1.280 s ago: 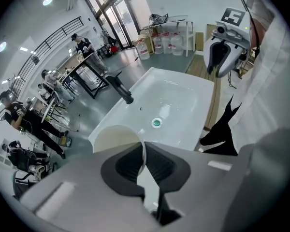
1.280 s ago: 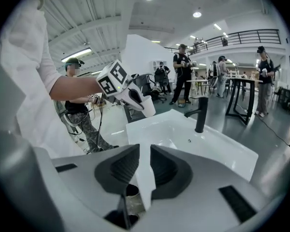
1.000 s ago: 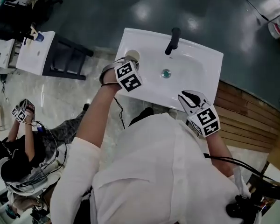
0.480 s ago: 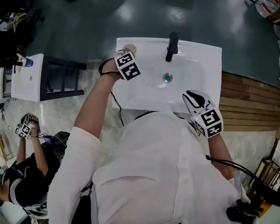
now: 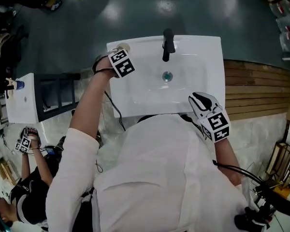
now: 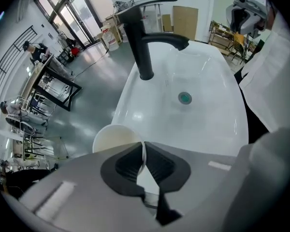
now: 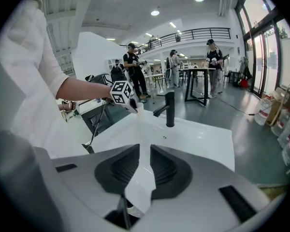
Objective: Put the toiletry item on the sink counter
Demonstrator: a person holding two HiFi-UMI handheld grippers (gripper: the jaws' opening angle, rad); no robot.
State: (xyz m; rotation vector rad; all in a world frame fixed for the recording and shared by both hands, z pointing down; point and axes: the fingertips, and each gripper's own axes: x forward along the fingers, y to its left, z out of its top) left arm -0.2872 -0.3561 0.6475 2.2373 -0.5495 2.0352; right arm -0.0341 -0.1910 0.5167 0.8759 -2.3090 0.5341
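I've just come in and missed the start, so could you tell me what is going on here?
A person stands at a white sink counter with a gripper in each hand. The left gripper is shut on the rim of a white cup at the counter's back left corner; whether it rests there is unclear. The right gripper hovers empty over the near edge.

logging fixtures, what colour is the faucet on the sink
Black. The faucet shows best in the left gripper view.

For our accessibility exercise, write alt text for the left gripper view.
The left hand-held gripper pinches the rim of a white cup at the corner of a white sink. Beyond it are a black tap and a green drain.
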